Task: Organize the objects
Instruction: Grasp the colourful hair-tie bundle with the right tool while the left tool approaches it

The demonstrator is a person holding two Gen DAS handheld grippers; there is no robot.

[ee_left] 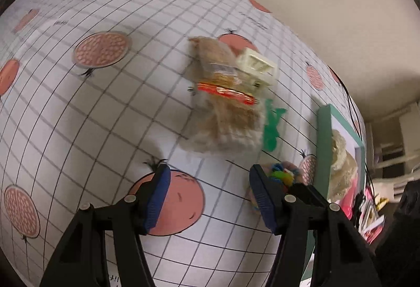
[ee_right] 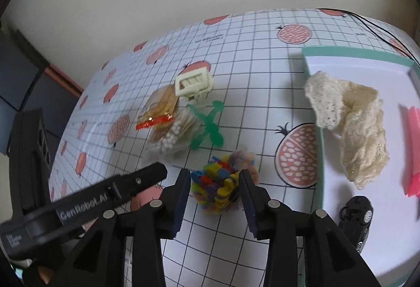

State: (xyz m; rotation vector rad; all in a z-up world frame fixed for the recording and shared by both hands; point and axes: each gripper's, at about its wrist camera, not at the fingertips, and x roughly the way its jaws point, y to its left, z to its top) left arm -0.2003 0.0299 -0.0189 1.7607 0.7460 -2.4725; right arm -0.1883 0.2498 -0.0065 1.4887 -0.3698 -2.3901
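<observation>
I read the teal-rimmed tray (ee_right: 313, 56) on the right as the place to collect things; it already holds a cream lace cloth (ee_right: 351, 124), something pink (ee_right: 412, 153) and a small black toy car (ee_right: 357, 216). Left of it on the gridded tablecloth (ee_right: 249, 72) lies a clear bag of cotton swabs (ee_right: 168, 127), light and crinkly, best pinched at its red seal. My right gripper (ee_right: 214, 190) stands open around the bag of colourful little pieces (ee_right: 223, 182), its jaws either side and not clearly touching. That bag looks soft, light and shifting, so I would squeeze across its middle. My left gripper (ee_left: 210, 197) is open and empty, near the swabs.
</observation>
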